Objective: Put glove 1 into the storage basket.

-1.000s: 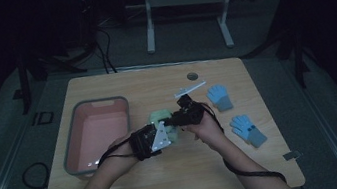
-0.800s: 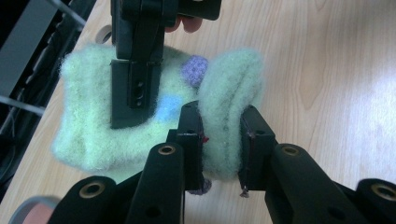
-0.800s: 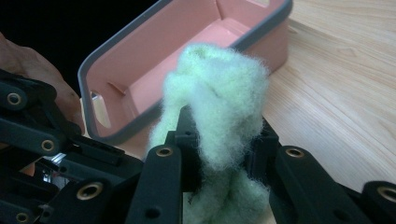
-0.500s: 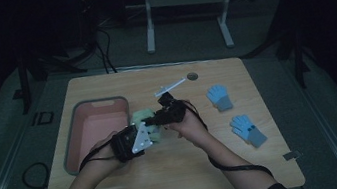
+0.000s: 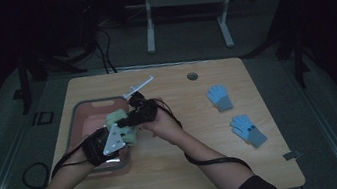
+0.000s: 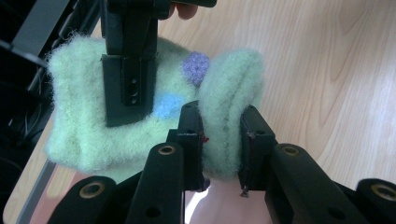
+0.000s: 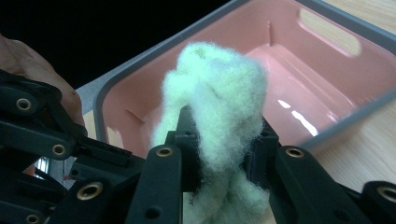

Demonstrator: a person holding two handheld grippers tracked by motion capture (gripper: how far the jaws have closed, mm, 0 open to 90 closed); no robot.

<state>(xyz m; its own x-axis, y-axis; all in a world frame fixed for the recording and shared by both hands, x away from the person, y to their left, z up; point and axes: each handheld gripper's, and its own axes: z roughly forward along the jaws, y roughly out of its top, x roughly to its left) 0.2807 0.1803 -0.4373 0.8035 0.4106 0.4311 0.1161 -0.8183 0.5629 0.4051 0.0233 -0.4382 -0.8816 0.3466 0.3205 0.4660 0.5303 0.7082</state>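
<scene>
Green fuzzy glove hangs clamped between left gripper and right gripper, just above the pink bin; releasing remains, and two blue gloves wait.

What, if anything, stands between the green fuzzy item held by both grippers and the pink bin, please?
Nothing visible does. The green item hangs between the left gripper and right gripper, already over the pink bin, whose visible inside looks bare.

high view dim, surroundings near black; gripper views brighter, glare streaks on pink bin floor.
</scene>
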